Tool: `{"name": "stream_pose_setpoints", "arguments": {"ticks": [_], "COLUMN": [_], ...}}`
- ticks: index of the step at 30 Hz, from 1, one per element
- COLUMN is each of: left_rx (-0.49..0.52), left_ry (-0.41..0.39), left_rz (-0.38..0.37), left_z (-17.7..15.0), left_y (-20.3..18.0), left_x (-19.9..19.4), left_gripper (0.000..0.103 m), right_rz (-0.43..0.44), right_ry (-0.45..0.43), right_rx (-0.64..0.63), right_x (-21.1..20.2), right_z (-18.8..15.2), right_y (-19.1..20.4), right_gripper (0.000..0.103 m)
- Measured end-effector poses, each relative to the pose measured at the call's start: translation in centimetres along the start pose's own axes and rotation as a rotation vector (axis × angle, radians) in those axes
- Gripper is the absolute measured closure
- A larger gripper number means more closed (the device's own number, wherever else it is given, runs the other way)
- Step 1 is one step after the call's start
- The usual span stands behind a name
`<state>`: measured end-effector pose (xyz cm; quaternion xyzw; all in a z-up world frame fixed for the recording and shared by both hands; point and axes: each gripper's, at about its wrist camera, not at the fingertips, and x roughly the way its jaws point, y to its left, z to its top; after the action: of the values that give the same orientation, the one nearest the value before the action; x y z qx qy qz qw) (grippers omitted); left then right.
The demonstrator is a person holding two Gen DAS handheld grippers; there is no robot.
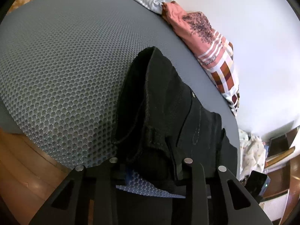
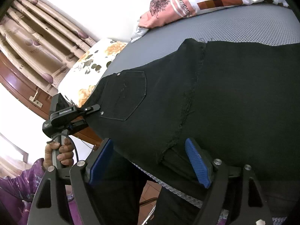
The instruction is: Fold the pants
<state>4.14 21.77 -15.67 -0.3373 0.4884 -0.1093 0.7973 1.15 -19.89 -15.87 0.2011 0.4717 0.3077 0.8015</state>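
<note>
Black pants lie spread over the near edge of the grey mesh mattress, the waist end with its back pocket toward the left gripper, part of the cloth drooping over the edge toward the floor.

The left gripper is clamped on the waistband corner: in its own view dark cloth bunches up thick between the fingers, and the right wrist view shows a slim finger lying right on the fabric by the pocket rivet. A hand grips its handle below.

The right gripper stands apart, blue pads wide, one pad touching the pants along the frayed seam, nothing pinched.

This looks like denim: fairly heavy, soft but with body, not slippery, nothing to break. It should drape and sag, so a two-corner hold suits it best, at the waistband where the layers are thick, or along that seam.

No containers here; only folded clothes stacked at the far edge of the mattress, and a flowered pillow just beside it.
</note>
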Motion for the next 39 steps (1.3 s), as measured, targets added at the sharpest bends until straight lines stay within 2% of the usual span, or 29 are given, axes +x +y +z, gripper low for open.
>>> {"name": "stream_pose_setpoints", "arguments": {"ticks": [4,7,9,11,13,15,18,20,22,25,28,39], "left_rx": [-0.045,-0.077,-0.055,-0.036,-0.012,0.024,0.035,0.072,0.085,0.217,0.306,0.435], "left_ry": [0.037,0.039,0.037,0.032,0.023,0.011,0.015,0.019,0.018,-0.037,-0.079,-0.141], "left_rz": [-0.035,-0.076,-0.090,-0.095,-0.087,-0.059,-0.029,0.057,0.071,0.161,0.204,0.287], "left_z": [0.6,0.8,1.0,1.0,0.9,0.9,0.9,0.9,0.8,0.1,-0.3,-1.5], "left_y": [0.8,1.2,0.9,0.4,-0.2,-0.9,-1.3,-1.7,-1.8,-4.5,-6.5,-10.3], "left_x": [0.8,0.7,0.8,0.8,1.0,1.1,1.4,1.6,1.6,0.8,0.1,-0.7], "left_gripper": [0.068,0.058,0.051,0.039,0.035,0.035,0.040,0.070,0.071,0.074,0.074,0.074], "right_rz": [0.003,0.004,0.004,0.002,0.000,-0.001,-0.001,-0.002,-0.002,-0.002,0.000,0.008], "right_ry": [0.002,0.001,0.002,0.002,0.002,0.003,0.003,0.003,0.002,0.001,0.002,0.001], "right_rx": [-0.004,-0.004,-0.005,-0.008,-0.011,-0.013,-0.013,-0.013,-0.014,-0.014,-0.015,-0.010], "right_x": [0.1,0.1,0.1,0.0,0.1,0.1,0.1,0.1,0.2,0.1,0.2,0.3], "right_z": [0.0,0.0,0.0,-0.1,-0.1,-0.1,-0.2,-0.2,-0.2,-0.3,-0.3,-0.2], "right_y": [-0.1,0.0,0.0,0.1,0.2,0.2,0.3,0.3,0.3,0.3,0.2,0.1], "right_gripper": [0.025,0.025,0.025,0.024,0.023,0.022,0.022,0.021,0.021,0.020,0.020,0.020]}}
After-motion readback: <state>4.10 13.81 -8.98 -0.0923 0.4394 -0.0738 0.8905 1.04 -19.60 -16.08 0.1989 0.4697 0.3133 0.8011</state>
